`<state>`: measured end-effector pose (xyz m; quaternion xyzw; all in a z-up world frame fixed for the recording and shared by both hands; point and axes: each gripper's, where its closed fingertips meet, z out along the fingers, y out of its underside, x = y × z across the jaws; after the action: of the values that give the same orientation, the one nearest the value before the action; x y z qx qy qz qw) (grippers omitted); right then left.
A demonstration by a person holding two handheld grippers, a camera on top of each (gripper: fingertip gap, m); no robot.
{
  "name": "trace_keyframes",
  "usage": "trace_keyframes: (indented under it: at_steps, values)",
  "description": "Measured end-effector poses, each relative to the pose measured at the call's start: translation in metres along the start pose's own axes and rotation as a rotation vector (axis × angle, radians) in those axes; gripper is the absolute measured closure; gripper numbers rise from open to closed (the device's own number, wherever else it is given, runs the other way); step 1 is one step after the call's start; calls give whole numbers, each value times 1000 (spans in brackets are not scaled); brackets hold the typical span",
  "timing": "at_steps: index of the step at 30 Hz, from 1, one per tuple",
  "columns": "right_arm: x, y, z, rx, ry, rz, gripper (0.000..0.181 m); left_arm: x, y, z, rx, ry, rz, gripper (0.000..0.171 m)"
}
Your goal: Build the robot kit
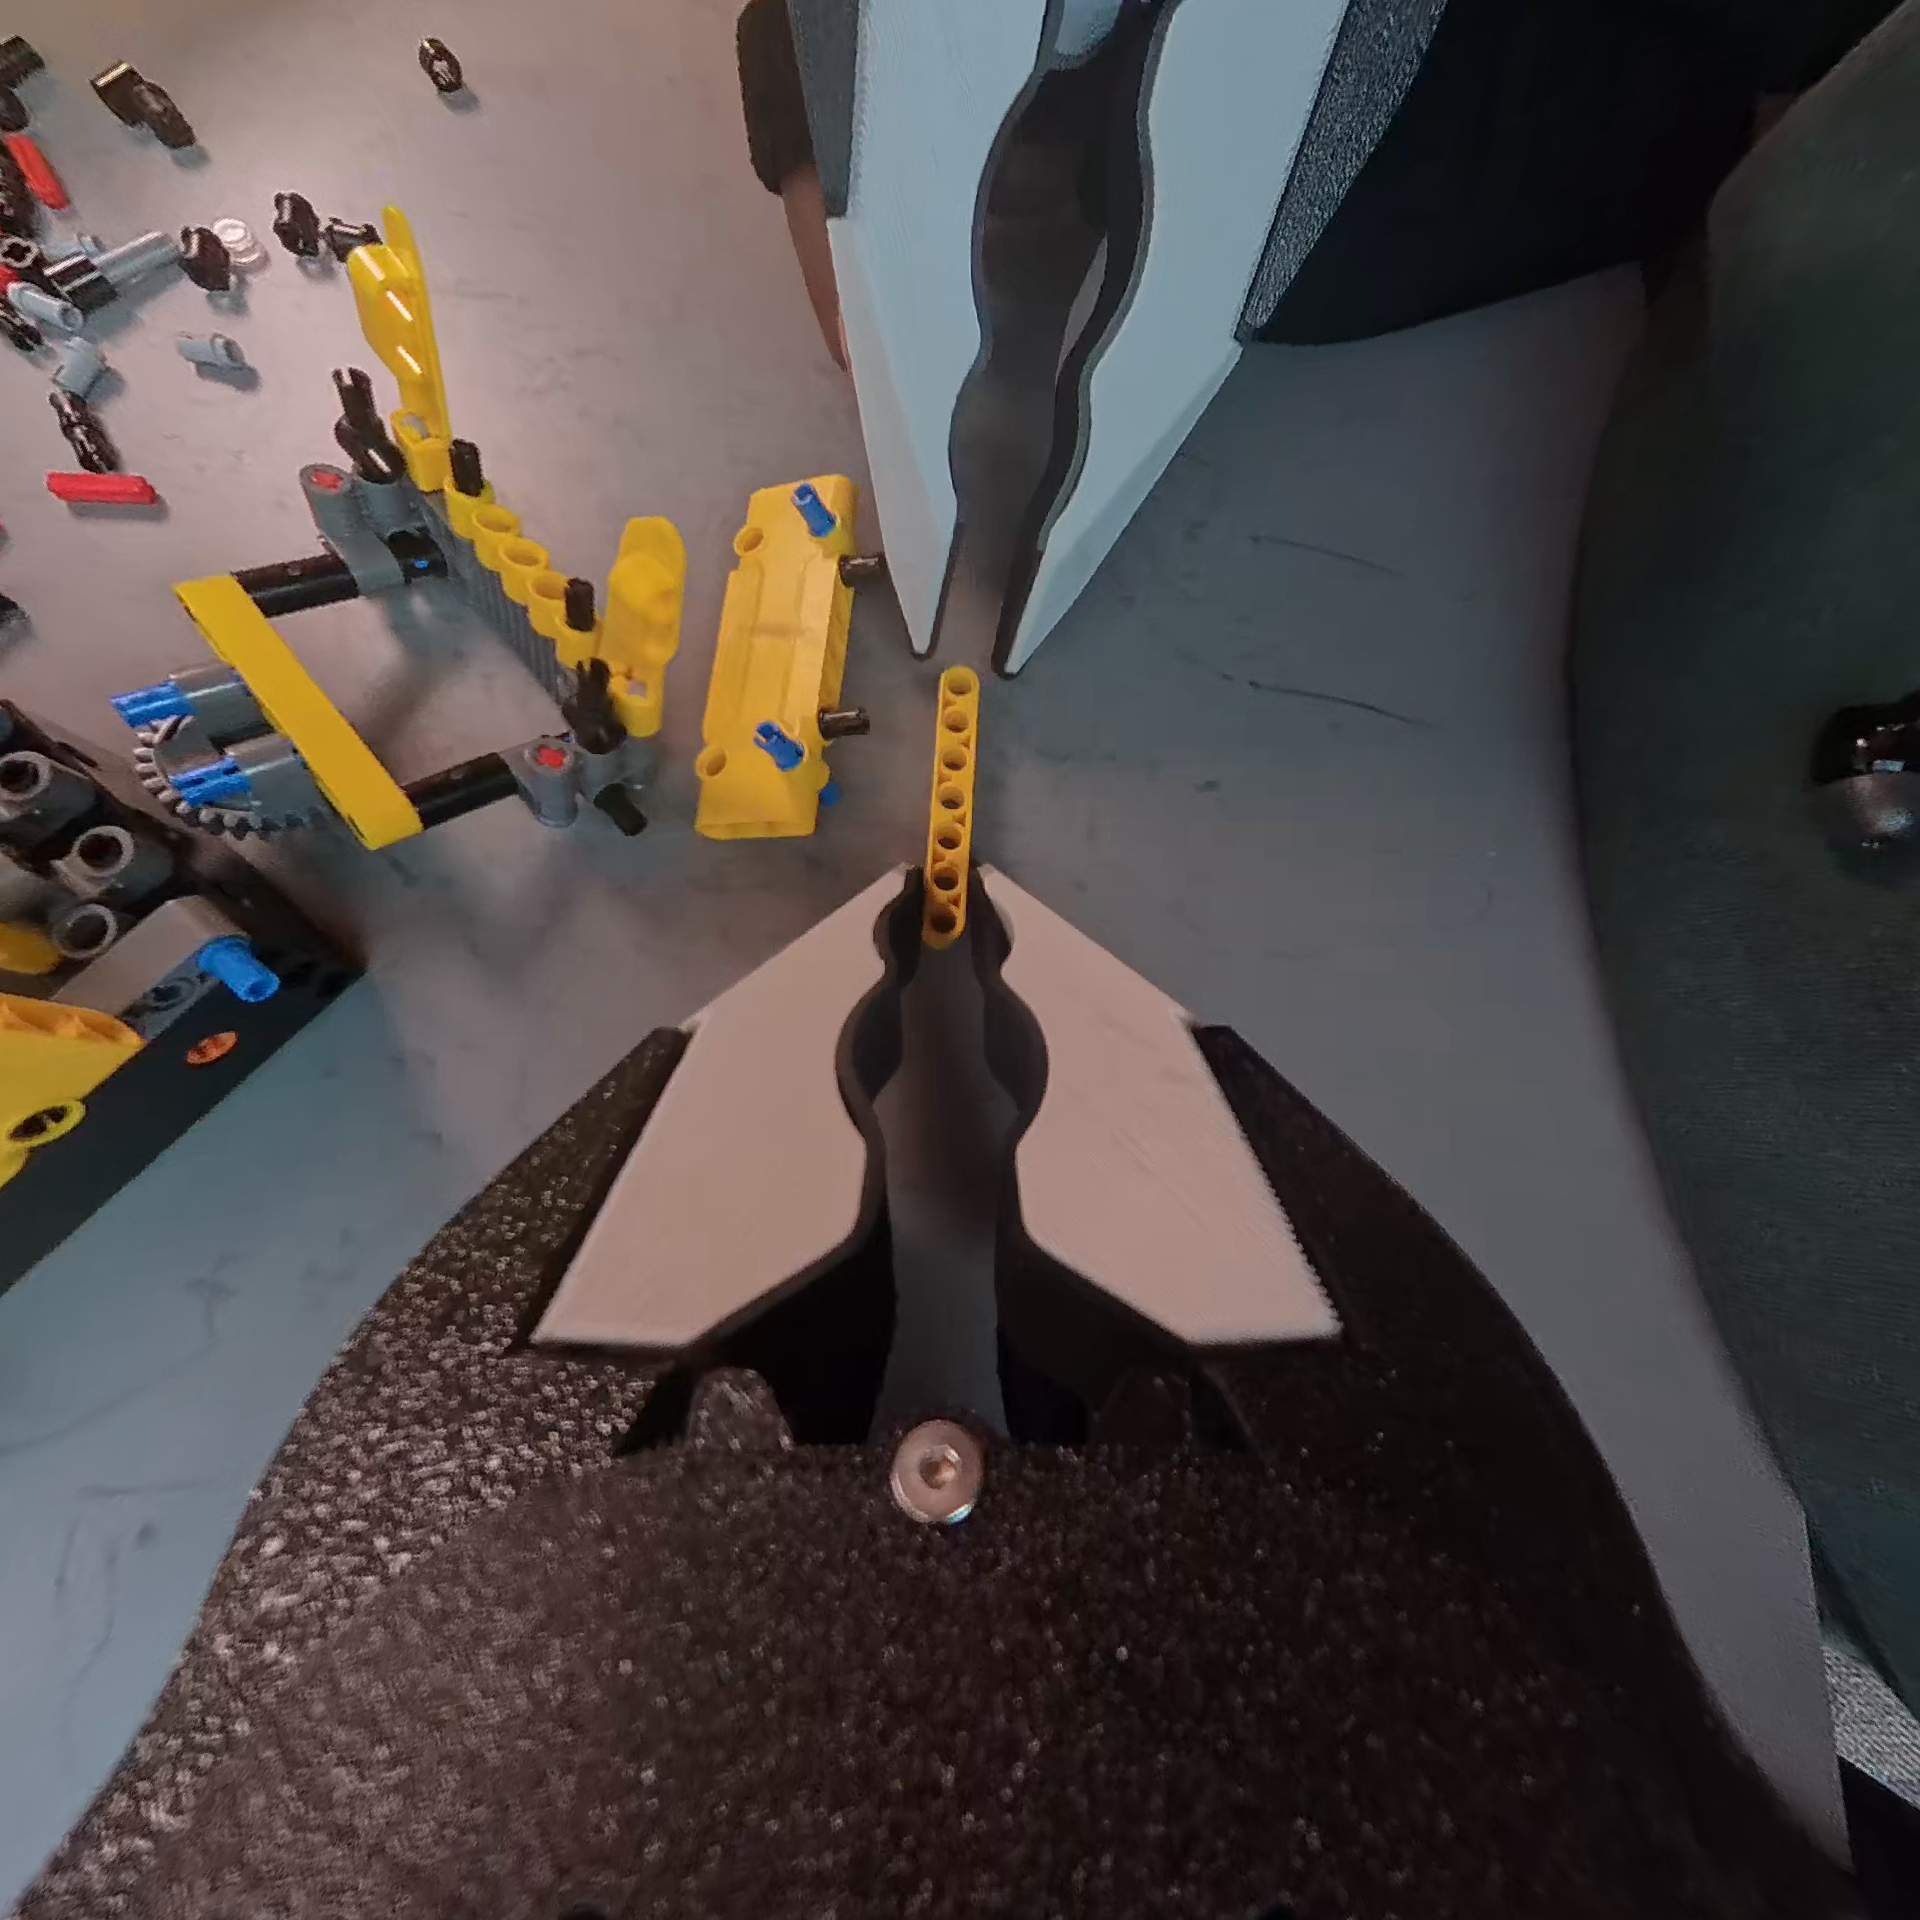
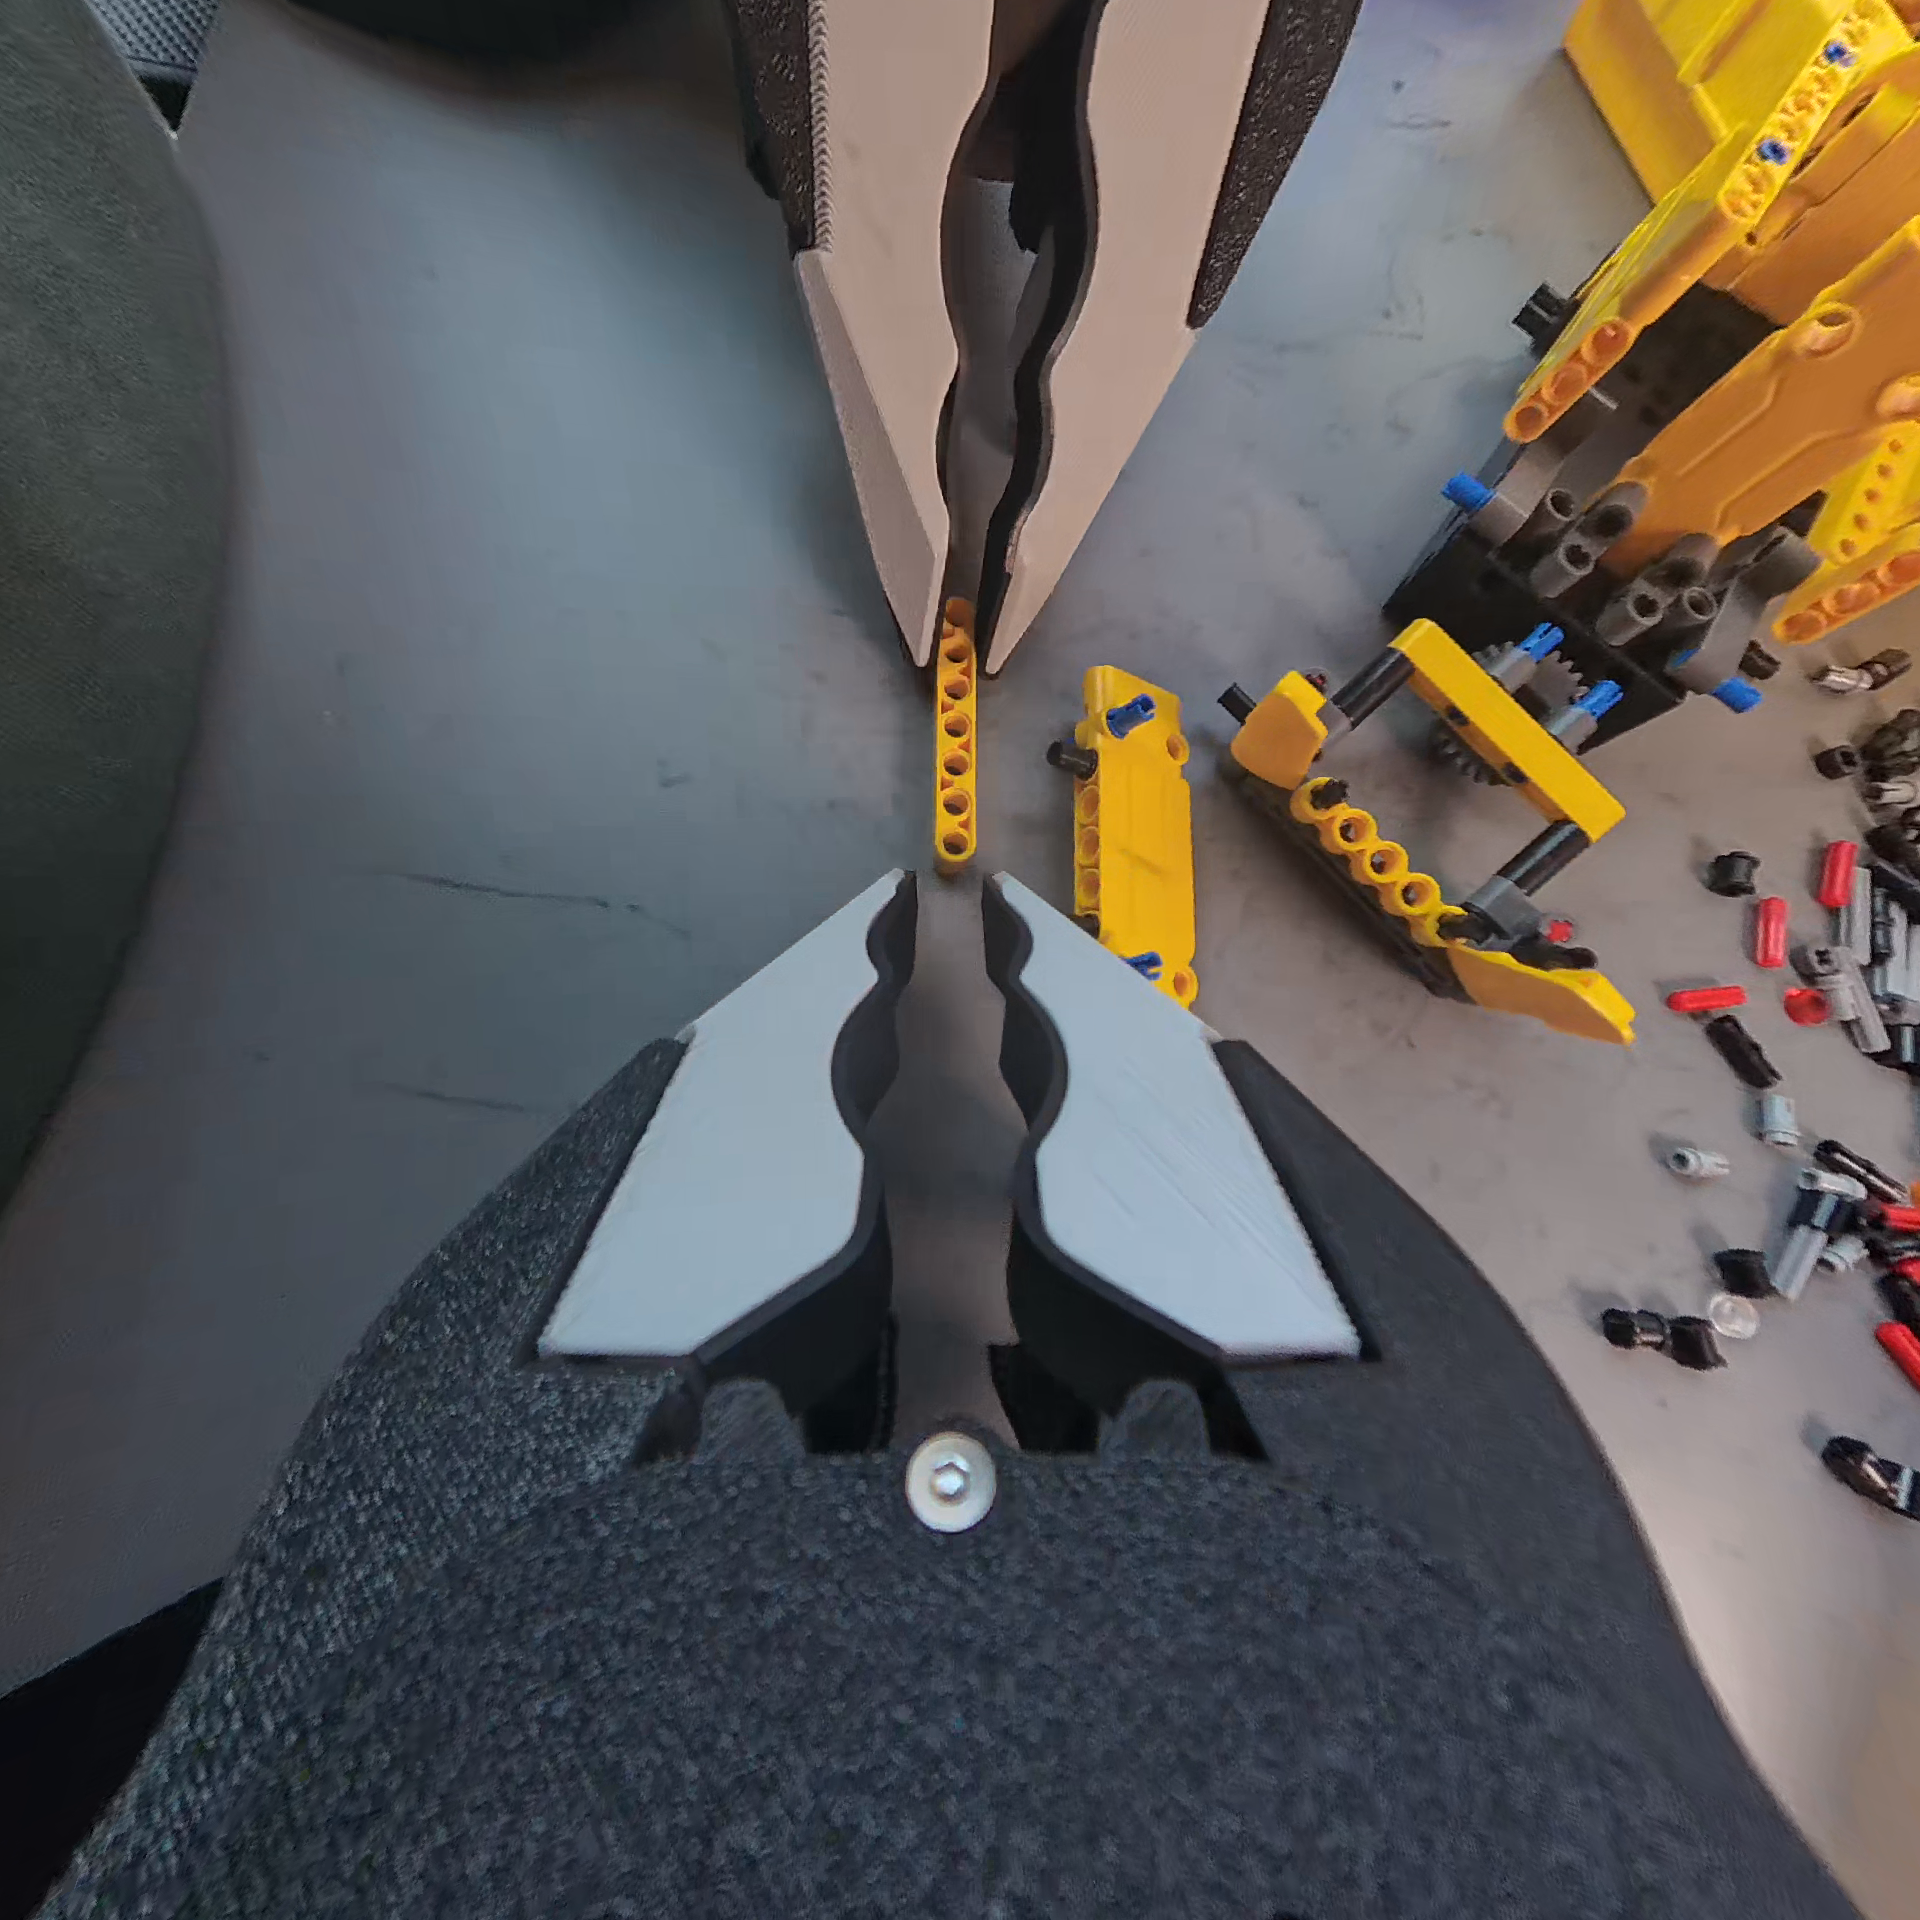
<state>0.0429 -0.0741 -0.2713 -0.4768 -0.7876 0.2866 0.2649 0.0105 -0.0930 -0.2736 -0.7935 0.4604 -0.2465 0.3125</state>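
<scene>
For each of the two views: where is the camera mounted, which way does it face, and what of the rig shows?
Left wrist view: sits on the left tool, looking along its fingers, shut on the yellow beam; the right tool faces it.
Right wrist view: sits on the right tool, open just short of the beam; the left tool opposite grips its far end.
Shared: the beam, yellow panel, grey table.

The holed beam [image 1: 954, 805] sits between the two grippers, which face each other tip to tip — one end inside the left gripper [image 1: 943, 883], the other end just short of the right gripper [image 2: 948, 881], whose tips stand slightly apart. To the left gripper's left, the panel piece [image 1: 774, 660] lies on the table [image 1: 1299, 727] beside the beam, then the frame assembly [image 1: 416, 623]; farther out — the loose small parts [image 1: 104, 312]. The large model [image 2: 1714, 364] stands behind the frame assembly in the right wrist view.
</scene>
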Motion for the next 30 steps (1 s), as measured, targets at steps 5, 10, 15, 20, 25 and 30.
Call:
trace_keyframes:
  at_steps: [5,10,15,20,25,30]
  values:
    - [3,-6,-8,66,-7,25,168,0,1,-1,0,1,12,159]
    - [4,-18,-9,118,-4,45,179,-2,2,-1,-2,-8,17,160]
    - [3,-8,-1,52,0,31,181,-2,2,-1,-5,-22,34,165]
    - [5,-13,-3,81,8,40,181,1,1,1,-8,-21,46,165]
    - [1,-13,3,54,-5,23,181,5,-1,3,-8,-13,56,165]
    - [2,-16,2,72,-6,30,181,5,-1,2,-7,-13,55,165]
